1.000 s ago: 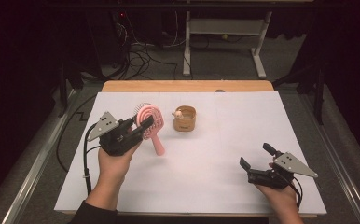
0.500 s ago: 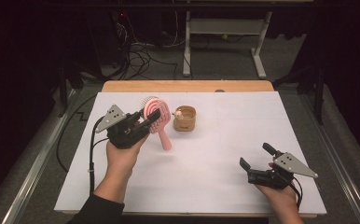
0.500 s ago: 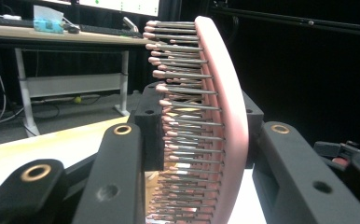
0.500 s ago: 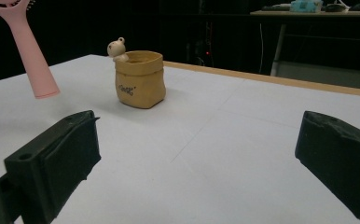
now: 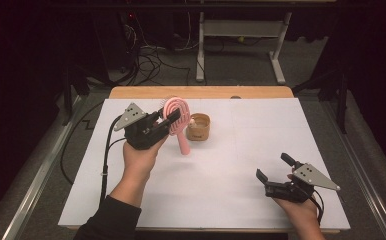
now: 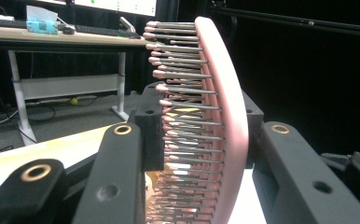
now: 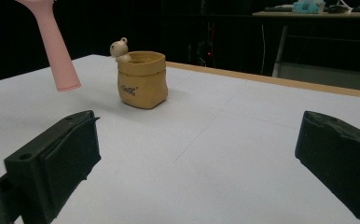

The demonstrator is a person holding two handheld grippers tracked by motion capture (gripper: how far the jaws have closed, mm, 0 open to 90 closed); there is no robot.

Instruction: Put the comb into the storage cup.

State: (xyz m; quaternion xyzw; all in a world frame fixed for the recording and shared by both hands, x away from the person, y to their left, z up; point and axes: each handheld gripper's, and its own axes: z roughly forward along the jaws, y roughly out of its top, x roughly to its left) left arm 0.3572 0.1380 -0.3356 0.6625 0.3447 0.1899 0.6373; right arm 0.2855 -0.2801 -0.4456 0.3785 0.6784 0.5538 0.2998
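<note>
My left gripper [image 5: 168,121] is shut on the head of a pink hairbrush [image 5: 175,112] and holds it above the table, with the handle hanging down and to the right. Seen in the left gripper view, the black jaws press on both sides of the hairbrush [image 6: 225,116], whose bristles point left. A small tan pot [image 5: 199,127] with a bear figure on its rim stands just right of the brush handle. My right gripper [image 5: 272,166] rests open near the front right, nothing between its jaws. The right gripper view looks past that gripper [image 7: 197,144] to the pot [image 7: 142,79] and the brush handle [image 7: 57,51].
A white sheet [image 5: 231,165] covers the table, with a wooden edge [image 5: 201,92] at the back. Beyond it, cables [image 5: 151,60] lie on the floor beside a white desk frame [image 5: 236,30]. Metal rails run along both sides of the table.
My left hand has carried the hairbrush right and slightly up, closer to the tan pot. The right gripper has stayed put.
</note>
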